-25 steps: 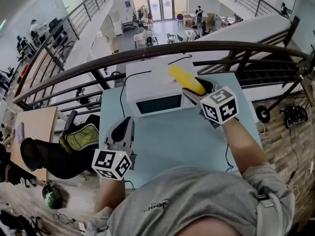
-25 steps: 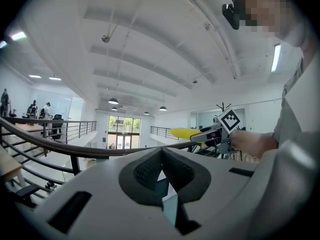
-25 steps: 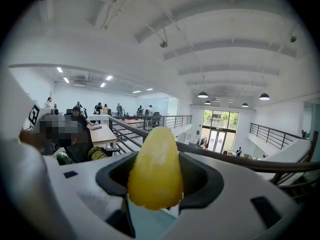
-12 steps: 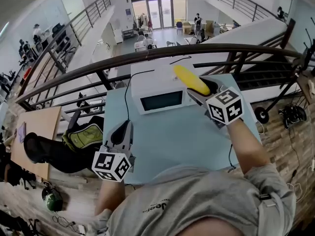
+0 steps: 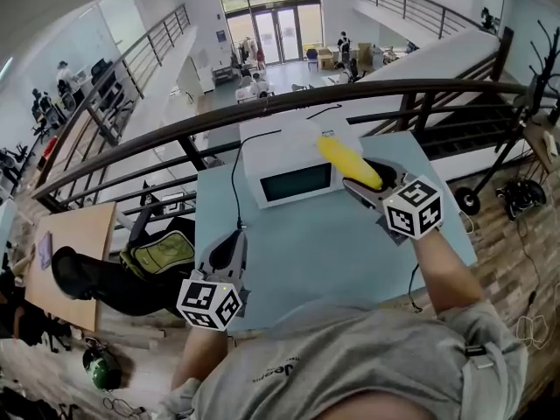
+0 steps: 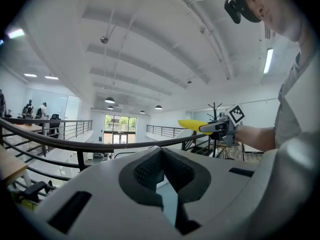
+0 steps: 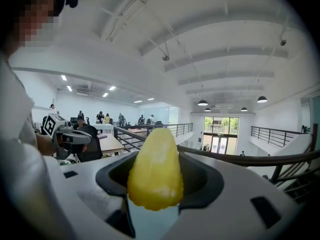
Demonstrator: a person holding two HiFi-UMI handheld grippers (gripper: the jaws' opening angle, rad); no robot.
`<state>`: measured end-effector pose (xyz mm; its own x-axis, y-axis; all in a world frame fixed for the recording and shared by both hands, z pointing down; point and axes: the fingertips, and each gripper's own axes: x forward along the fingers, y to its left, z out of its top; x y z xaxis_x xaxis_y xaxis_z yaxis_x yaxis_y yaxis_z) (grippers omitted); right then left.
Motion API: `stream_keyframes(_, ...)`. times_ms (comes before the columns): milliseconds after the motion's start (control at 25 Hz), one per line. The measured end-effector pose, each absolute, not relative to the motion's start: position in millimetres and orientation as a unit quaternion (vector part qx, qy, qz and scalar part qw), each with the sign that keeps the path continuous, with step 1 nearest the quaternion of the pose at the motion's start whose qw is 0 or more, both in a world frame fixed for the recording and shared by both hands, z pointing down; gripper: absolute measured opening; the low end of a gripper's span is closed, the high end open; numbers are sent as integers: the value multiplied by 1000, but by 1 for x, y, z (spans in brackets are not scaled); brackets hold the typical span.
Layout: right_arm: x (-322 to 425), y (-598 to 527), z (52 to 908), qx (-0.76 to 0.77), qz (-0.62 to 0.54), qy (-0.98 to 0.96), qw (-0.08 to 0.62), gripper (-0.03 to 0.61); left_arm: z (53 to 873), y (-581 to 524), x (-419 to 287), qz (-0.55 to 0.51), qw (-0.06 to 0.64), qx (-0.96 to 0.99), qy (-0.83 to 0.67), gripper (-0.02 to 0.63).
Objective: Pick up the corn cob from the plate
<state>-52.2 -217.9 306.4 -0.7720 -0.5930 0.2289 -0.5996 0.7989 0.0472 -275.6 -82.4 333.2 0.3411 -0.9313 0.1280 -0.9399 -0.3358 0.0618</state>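
The corn cob (image 5: 348,163) is yellow and smooth. My right gripper (image 5: 371,187) is shut on its lower end and holds it in the air by the right end of the white microwave (image 5: 284,171). In the right gripper view the corn cob (image 7: 155,171) fills the gap between the jaws of that gripper (image 7: 156,156) and points forward. My left gripper (image 5: 229,250) hovers over the near left part of the light blue table (image 5: 332,243), jaws together with nothing in them. The left gripper view shows the corn cob (image 6: 192,126) off to the right. No plate is in view.
A dark curved railing (image 5: 262,108) runs just behind the table, with an open drop to a lower floor beyond. A black cable (image 5: 234,191) trails from the microwave. A green backpack (image 5: 162,252) and a black chair sit left of the table.
The right gripper, still shut on the corn, has drifted a little right and nearer, off the microwave's top toward its right end. The left gripper has shifted slightly along the table's near left side.
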Motion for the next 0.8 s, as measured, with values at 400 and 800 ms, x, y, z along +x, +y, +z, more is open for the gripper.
stream_keyframes(400,24,-199,359,245,46,-962,114,256,366,-55,-209,16,103,771,-628,12)
stream_keyframes(800,70,-177,427,186,92,-970,124,256,420,-61,-141,34,169,755,-632,12)
